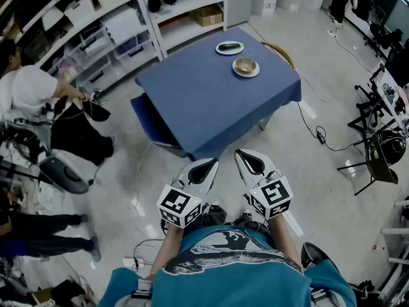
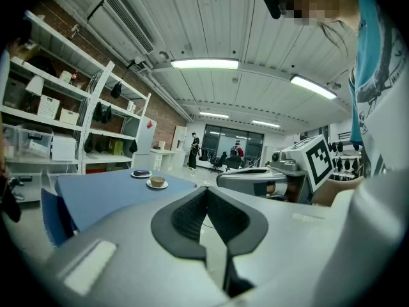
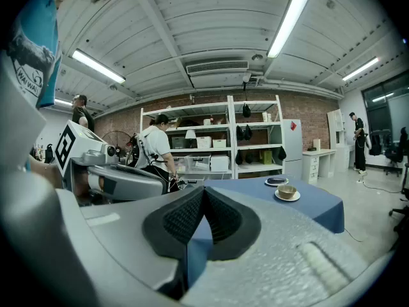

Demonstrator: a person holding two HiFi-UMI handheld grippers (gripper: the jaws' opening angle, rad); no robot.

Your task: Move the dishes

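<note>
Two dishes stand at the far end of a blue-clothed table [image 1: 211, 94]: a white plate with a dark item [image 1: 229, 47] [image 2: 141, 173] [image 3: 277, 181], and a tan bowl on a saucer [image 1: 246, 66] [image 2: 156, 182] [image 3: 287, 192]. Both grippers are held close to my body, well short of the table's near corner. The left gripper [image 1: 206, 165] [image 2: 206, 192] is shut with nothing in it. Beside it, the right gripper [image 1: 248, 158] [image 3: 203, 193] is also shut and empty. Each points toward the table.
A blue chair [image 1: 151, 119] is tucked at the table's left side and a wooden chair [image 1: 281, 52] at its far right. Shelving [image 1: 121, 27] lines the back wall. A person [image 1: 35, 94] stands at left. Cables [image 1: 323, 136] and black stands [image 1: 377, 152] lie to the right.
</note>
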